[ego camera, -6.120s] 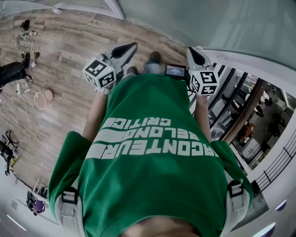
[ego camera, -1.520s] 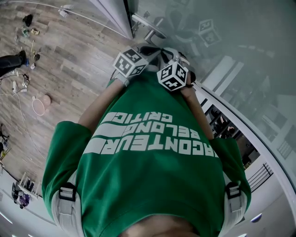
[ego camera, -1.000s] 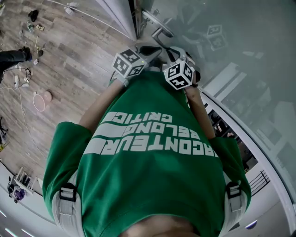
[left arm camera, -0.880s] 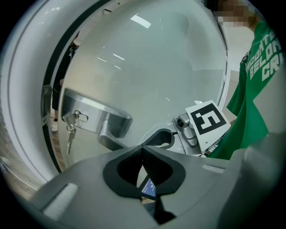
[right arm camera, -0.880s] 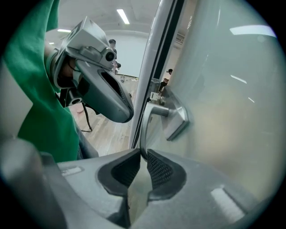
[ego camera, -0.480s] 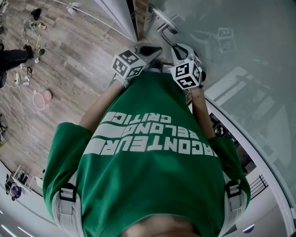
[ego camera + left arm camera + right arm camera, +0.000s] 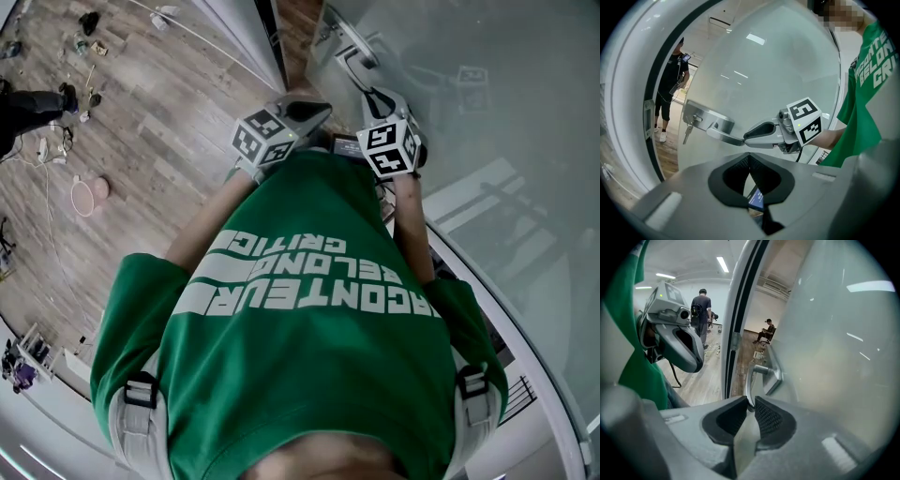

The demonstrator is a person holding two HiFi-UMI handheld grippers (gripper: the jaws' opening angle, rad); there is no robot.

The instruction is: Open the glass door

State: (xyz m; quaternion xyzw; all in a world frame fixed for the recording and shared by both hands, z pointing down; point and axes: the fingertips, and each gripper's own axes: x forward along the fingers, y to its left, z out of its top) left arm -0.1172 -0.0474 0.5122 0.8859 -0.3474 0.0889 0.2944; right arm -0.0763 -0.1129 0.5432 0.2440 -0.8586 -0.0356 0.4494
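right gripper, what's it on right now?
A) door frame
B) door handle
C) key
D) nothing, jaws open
B: in the right gripper view the right gripper has its jaws closed on the free end of the handle. The left gripper view shows the same contact.

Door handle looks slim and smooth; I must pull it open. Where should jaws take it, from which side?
Take the door handle at its free end, end-on from the side away from the door's edge: the narrow bar stands off the glass door. The right gripper is shut there.
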